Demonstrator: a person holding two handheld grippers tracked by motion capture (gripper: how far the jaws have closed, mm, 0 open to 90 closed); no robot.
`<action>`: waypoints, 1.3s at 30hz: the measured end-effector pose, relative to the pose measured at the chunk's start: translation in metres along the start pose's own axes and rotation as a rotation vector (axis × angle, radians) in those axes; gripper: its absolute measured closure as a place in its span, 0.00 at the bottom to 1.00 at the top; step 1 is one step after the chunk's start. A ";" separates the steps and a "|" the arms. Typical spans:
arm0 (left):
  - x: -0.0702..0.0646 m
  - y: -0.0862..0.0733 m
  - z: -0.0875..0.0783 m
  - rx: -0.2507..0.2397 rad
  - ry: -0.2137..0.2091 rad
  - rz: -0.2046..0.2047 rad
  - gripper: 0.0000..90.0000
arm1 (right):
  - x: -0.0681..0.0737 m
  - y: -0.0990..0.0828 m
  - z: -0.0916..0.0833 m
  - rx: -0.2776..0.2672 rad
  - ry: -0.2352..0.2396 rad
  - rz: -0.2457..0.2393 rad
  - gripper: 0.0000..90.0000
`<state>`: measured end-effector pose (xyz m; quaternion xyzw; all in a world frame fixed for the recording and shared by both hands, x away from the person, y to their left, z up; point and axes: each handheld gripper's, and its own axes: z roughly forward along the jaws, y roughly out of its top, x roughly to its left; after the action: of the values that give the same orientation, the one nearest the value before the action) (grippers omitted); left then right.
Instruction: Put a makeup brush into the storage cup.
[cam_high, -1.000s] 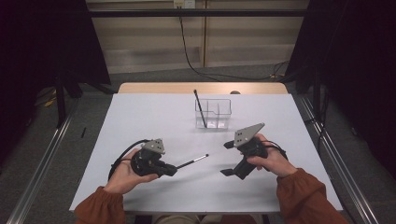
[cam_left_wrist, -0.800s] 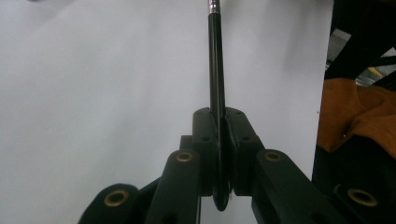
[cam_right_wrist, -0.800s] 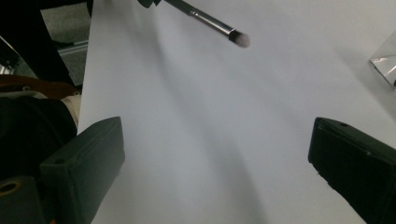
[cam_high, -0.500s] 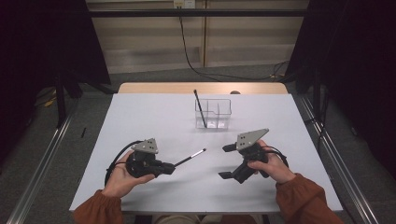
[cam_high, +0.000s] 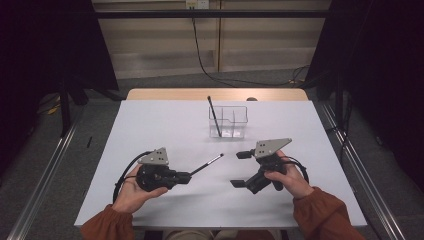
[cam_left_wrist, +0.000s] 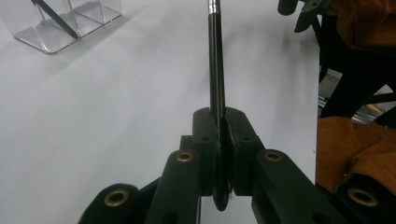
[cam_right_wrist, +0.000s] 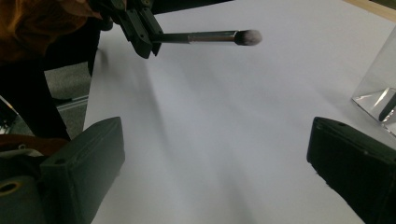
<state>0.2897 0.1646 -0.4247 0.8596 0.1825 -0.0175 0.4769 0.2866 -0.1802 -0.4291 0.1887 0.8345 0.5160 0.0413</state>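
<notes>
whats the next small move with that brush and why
Probably carry the brush toward the clear organizer and tip it upright. The left gripper is shut on its handle, bristles pointing at the organizer, where another brush already leans. The right gripper is open and empty.

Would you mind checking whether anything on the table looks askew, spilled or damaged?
Nothing stands out. The clear organizer stands upright with one dark stick leaning inside it, and the left gripper holds the brush cleanly above the table.
</notes>
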 end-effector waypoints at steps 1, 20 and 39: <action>0.000 -0.001 0.000 -0.014 0.001 0.000 0.93 | 0.000 0.000 0.000 -0.007 0.001 -0.006 0.04; -0.003 0.001 0.002 -0.182 0.018 0.028 0.93 | 0.006 0.004 0.005 -0.097 0.033 0.017 0.05; -0.007 0.011 0.017 -0.259 0.030 0.055 0.93 | 0.002 0.022 0.004 -0.188 0.045 0.036 0.14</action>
<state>0.2895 0.1433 -0.4233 0.7958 0.1669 0.0323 0.5812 0.2916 -0.1676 -0.4113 0.1873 0.7795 0.5970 0.0309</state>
